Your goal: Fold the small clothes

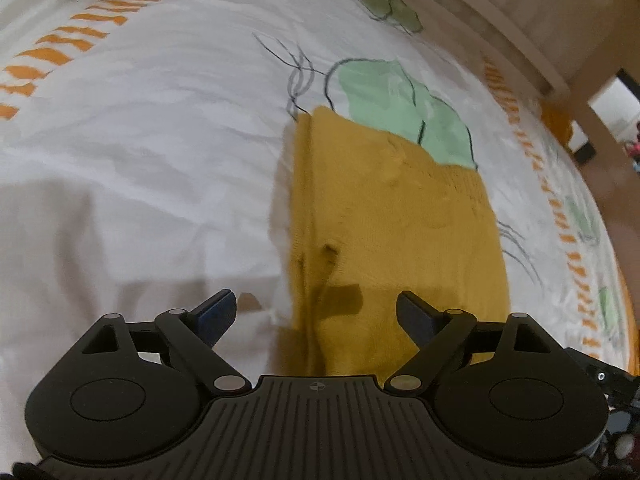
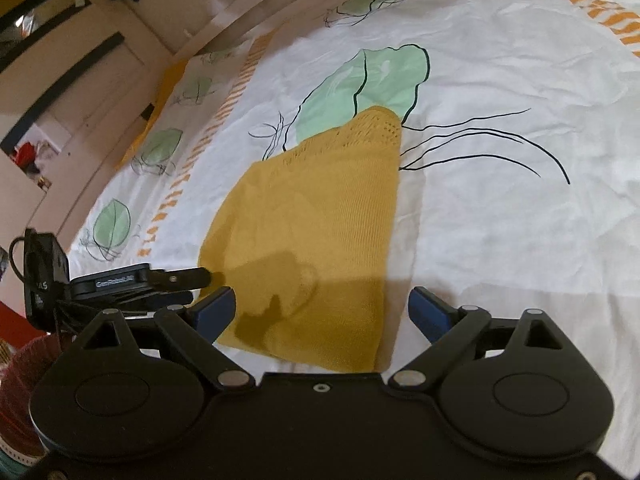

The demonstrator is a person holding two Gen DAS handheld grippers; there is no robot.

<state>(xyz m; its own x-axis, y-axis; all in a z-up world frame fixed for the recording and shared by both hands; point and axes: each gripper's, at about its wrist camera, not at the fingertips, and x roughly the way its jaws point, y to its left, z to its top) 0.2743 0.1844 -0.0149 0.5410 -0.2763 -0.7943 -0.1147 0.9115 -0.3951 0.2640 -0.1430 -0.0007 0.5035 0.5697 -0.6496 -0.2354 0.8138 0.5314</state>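
A small mustard-yellow knit garment lies folded flat on a white bedsheet. It also shows in the right wrist view, with a ribbed openwork edge at its far end. My left gripper is open and empty, hovering over the garment's near left edge. My right gripper is open and empty, just above the garment's near end. The left gripper also shows in the right wrist view, at the garment's left edge.
The sheet has green leaf prints and orange dashed stripes. A wooden bed frame runs along the far edge. A red woven basket stands at lower left beside the bed.
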